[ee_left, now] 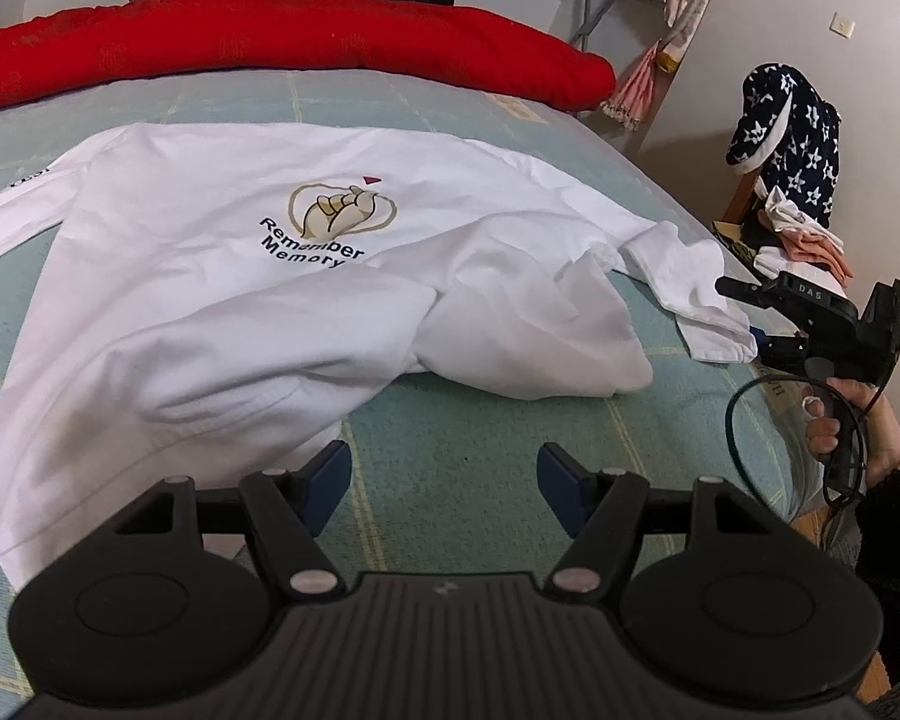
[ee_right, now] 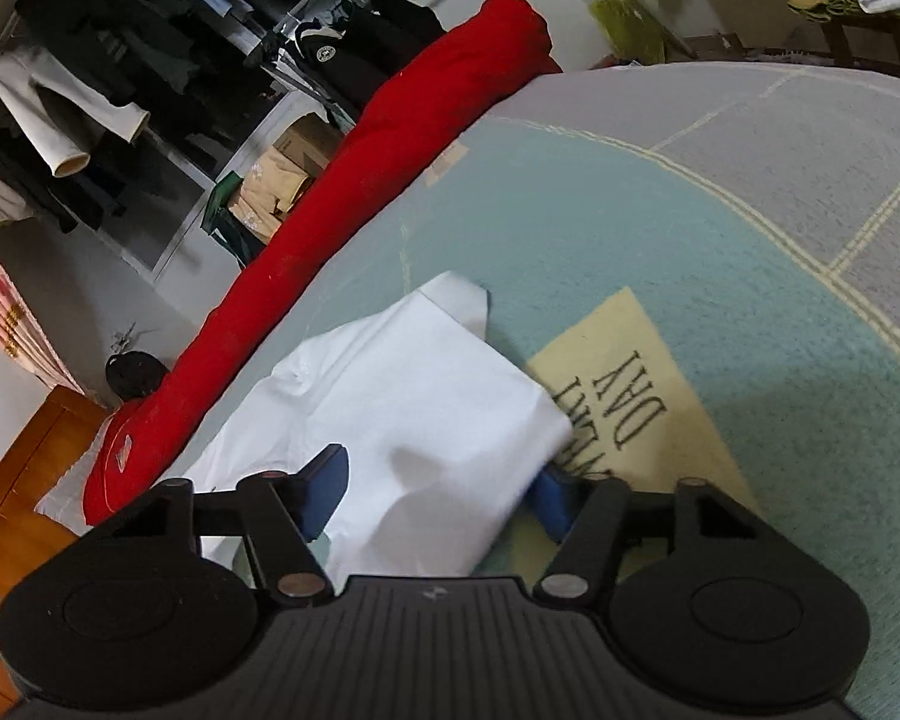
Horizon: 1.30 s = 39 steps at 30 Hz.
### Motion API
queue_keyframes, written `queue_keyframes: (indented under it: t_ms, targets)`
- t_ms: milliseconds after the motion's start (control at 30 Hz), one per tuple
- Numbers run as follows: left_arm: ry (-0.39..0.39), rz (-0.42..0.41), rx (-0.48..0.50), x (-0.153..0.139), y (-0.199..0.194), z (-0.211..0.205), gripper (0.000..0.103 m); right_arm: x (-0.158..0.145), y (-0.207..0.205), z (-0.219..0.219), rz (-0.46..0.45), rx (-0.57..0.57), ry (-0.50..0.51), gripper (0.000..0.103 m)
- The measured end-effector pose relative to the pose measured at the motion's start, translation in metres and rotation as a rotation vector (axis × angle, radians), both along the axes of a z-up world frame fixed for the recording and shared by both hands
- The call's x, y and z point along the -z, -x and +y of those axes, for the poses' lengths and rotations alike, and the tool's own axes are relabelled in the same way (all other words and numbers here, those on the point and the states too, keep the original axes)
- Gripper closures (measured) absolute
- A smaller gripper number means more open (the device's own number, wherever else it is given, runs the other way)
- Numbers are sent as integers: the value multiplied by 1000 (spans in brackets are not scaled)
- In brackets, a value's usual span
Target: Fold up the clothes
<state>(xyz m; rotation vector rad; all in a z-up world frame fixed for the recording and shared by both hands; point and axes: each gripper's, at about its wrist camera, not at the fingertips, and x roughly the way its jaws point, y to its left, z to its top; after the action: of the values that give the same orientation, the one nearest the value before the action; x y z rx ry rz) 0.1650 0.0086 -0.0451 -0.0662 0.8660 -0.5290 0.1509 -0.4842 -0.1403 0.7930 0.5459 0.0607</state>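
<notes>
My left gripper (ee_left: 444,480) hangs over the bedspread (ee_left: 486,432) with its two blue pads set well apart and nothing between them; the hem of the one white shirt (ee_left: 210,300) lies just beside the left pad, not touching it as far as I can tell. The shirt is spread print-up across the bed, one sleeve stretched off to the left edge, the other sleeve (ee_left: 690,294) trailing toward the right side. My right gripper (ee_right: 438,492) sits at that sleeve's cuff (ee_right: 426,396): the white fabric runs between its two blue fingers (ee_right: 327,489), the jaws partly open, and I cannot tell whether the pads are pressing the cloth yet. The left camera shows the person's hand (ee_left: 840,426) on the right gripper's handle, with "DAS" on its black body. The shirt print reads "Remember Memory" under a gold heart with a hand drawn inside. A cream patch (ee_right: 630,396) on the bedspread, just beside the cuff, shows "DAY" upside down; the line below it is partly covered. One red quilt (ee_left: 270,42) lies rolled along the far edge.
</notes>
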Motion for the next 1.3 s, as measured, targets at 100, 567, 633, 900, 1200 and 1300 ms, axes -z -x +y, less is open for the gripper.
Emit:
queue_keyframes:
  t_ms: [100, 567, 633, 900, 1200, 1300]
  targets:
    - [1, 3, 2, 1, 0, -1, 35, 0, -2, 4, 10, 5, 22, 35]
    - [15, 25, 7, 7, 2, -2, 34, 39, 18, -8, 22, 101, -236, 97]
    - [12, 26, 13, 8, 3, -4, 34, 43, 19, -10, 9, 100, -264, 97]
    - [15, 23, 12, 5, 6, 0, 34, 4, 2, -14, 48, 99, -90, 94]
    - [11, 36, 8, 8, 2, -3, 34, -66, -39, -63, 115, 147, 279, 94]
    - [4, 40, 6, 8, 0, -4, 34, -80, -56, -85, 132, 162, 333, 94]
